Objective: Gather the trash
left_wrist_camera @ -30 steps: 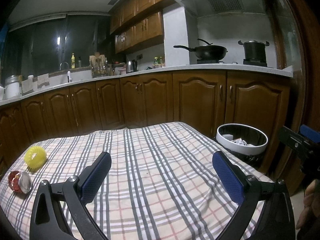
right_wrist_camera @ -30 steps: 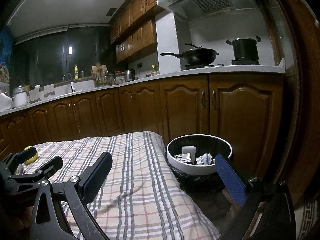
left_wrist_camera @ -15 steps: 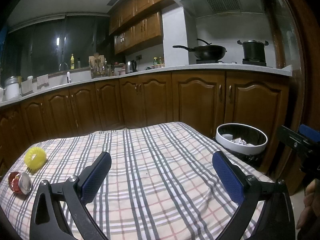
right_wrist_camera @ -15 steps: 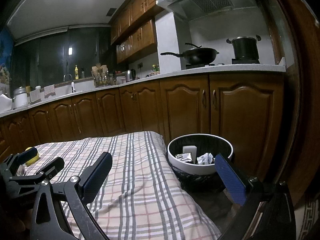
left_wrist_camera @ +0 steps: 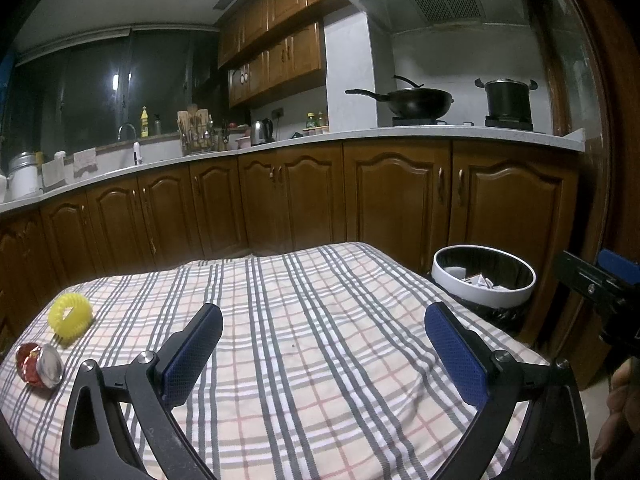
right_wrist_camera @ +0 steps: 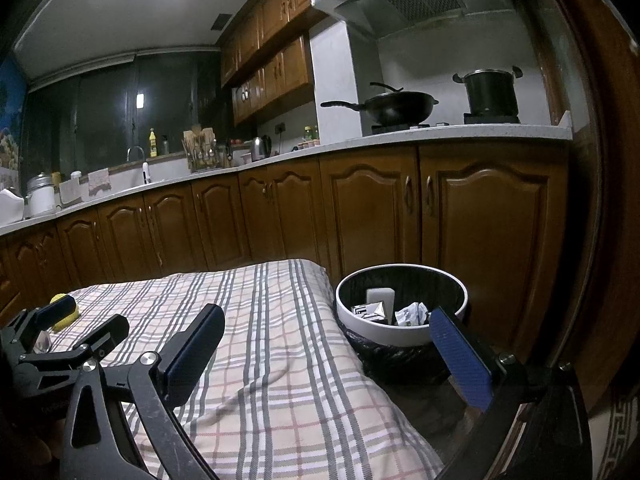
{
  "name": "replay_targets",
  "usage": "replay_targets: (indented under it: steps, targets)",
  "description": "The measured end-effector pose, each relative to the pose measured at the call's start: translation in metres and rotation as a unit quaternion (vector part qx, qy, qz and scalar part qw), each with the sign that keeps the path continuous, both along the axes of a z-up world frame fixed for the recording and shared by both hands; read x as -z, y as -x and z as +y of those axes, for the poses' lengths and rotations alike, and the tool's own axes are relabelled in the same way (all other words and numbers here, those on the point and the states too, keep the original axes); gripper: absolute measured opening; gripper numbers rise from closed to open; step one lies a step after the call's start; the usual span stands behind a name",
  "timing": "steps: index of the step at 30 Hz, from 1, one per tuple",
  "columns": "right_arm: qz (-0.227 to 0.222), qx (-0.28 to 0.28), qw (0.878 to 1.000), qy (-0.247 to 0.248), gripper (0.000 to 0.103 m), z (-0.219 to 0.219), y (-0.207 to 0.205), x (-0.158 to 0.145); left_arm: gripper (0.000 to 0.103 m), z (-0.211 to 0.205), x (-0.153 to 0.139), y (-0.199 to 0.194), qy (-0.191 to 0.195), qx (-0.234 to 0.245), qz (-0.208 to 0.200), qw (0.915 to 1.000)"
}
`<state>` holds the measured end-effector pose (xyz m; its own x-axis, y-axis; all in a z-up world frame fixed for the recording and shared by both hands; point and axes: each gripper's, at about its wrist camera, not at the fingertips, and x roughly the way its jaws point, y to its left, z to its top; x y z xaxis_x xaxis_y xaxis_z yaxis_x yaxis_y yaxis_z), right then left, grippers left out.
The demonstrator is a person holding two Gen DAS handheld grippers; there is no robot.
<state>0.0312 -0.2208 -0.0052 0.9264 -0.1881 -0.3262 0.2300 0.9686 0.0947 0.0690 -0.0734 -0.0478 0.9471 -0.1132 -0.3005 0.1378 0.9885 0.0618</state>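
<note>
A crushed red-and-silver can (left_wrist_camera: 39, 365) lies on its side on the checked tablecloth (left_wrist_camera: 304, 344), far out to the left of the left gripper (left_wrist_camera: 322, 356) and about level with its fingertips. Just beyond the can, a little farther from the gripper and apart from it, sits a yellow coiled ring (left_wrist_camera: 71, 314).

The left gripper hovers over the middle of the cloth with its blue-padded jaws spread wide — nothing between them. Ahead and to its right, off the table's far right corner, stands a white-rimmed trash bin (left_wrist_camera: 484, 280) with a black liner.

From the right wrist view the bin (right_wrist_camera: 401, 305) sits just ahead of the right gripper (right_wrist_camera: 324, 354), close to its right finger, and holds a white block, a printed carton and crumpled paper. The right gripper is also spread wide and empty, poised over the table's right edge, with the cloth (right_wrist_camera: 256, 360) under its left finger. The left gripper (right_wrist_camera: 68, 328) shows at the far left of that view, the yellow ring (right_wrist_camera: 64, 318) partly hidden behind it.

Behind everything runs a row of dark wooden cabinets (left_wrist_camera: 320, 196) under a pale countertop.
</note>
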Motion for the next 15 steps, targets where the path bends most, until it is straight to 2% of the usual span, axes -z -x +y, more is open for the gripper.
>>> replay_targets:
  steps: [6, 15]
  targets:
    - [0.003, -0.001, 1.0, 0.001, 0.103, 0.0, -0.001, 0.001, 0.102, 0.001, 0.0, -0.002, 0.001, 0.0, 0.005, 1.0]
    - [0.031, -0.008, 0.999, -0.007, 0.103, 0.002, -0.015, 0.011, 0.102, 0.009, 0.0, -0.016, 0.009, 0.0, 0.027, 0.9996]
